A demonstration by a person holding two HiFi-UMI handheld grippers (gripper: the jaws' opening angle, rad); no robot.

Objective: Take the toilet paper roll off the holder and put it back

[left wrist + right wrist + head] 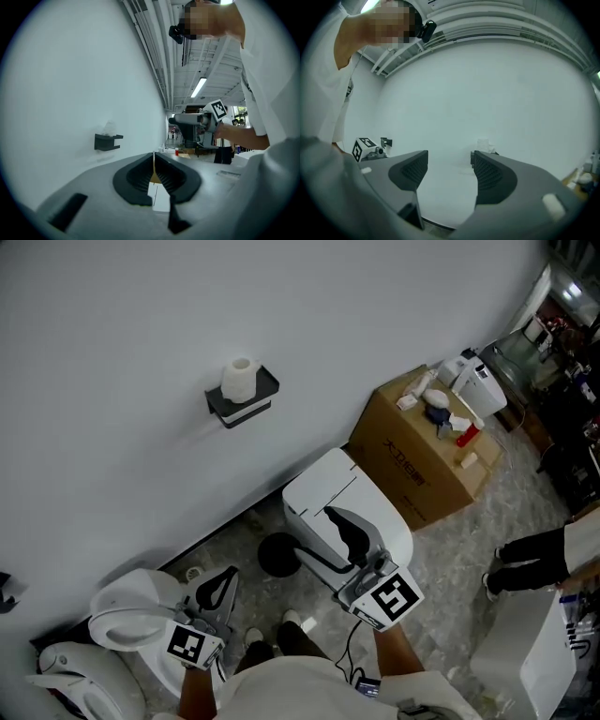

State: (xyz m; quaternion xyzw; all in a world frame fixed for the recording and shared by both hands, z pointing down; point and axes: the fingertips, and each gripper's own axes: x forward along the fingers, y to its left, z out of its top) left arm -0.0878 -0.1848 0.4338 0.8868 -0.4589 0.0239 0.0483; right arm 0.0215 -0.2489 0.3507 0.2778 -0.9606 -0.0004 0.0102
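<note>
Toilet paper roll (240,379): a white paper cylinder standing upright on the holder, hollow core facing up.
Holder (251,406): a black shelf-like bracket fixed to the pale grey wall (112,324); the toilet paper roll rests on its top.
My left gripper (226,575): well below the holder and well apart from it, pointing up toward the wall. In my left gripper view the holder (107,142) sits off to the left of the tips, with the roll (109,127) a faint pale shape on it.
My left fingers (136,176): black and ribbed, pressed together at the tips, with nothing clamped.
My right gripper (343,527): below and to the right of the holder, also well apart from it.
My right fingers (410,169): spread wide, with only bare wall between them. The roll (483,143) peeps just above the tip of the right-hand one, which hides most of the holder.
Roll against fingers: untouched by either pair.
Brown cardboard box (417,465): on the floor to the right of the holder, with small items on top.
White boxy unit (323,491): below the holder, under my right gripper.
</note>
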